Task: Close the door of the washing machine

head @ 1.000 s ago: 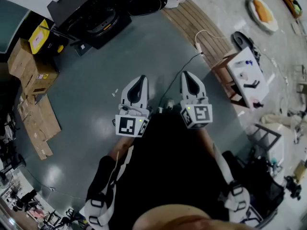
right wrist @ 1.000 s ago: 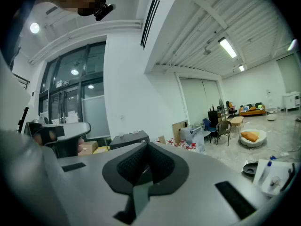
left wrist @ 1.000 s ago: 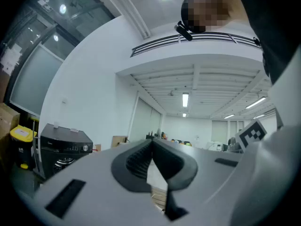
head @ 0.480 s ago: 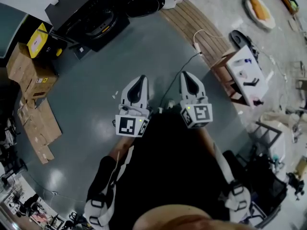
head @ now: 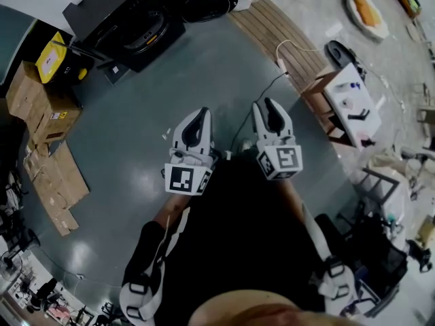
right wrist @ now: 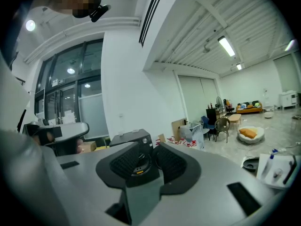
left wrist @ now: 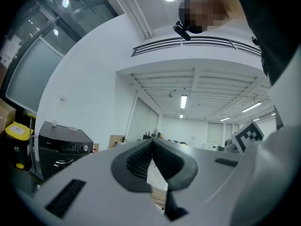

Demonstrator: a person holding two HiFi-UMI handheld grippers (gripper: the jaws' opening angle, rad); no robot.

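The black washing machine (head: 126,19) stands at the far upper left of the floor, its round door (head: 204,2) swung open to the right of the drum. Both grippers are held side by side well short of it, pointing toward it. My left gripper (head: 200,115) is shut with nothing in it; in its own view the machine (left wrist: 63,147) stands at the left. My right gripper (head: 274,107) has just been opening and now stands open and empty. Through its gap the machine's drum opening (right wrist: 138,163) shows.
Cardboard boxes (head: 41,94) and a yellow container (head: 51,56) stand left of the machine, with flattened cardboard (head: 61,182) on the floor. A wooden platform (head: 285,46), a white cable (head: 289,46) and a small white table (head: 350,104) lie to the right.
The right gripper's jaws, shut in both earlier frames, now stand apart. The left gripper's jaws stay shut. The floor and machine have shifted slightly in the head view.
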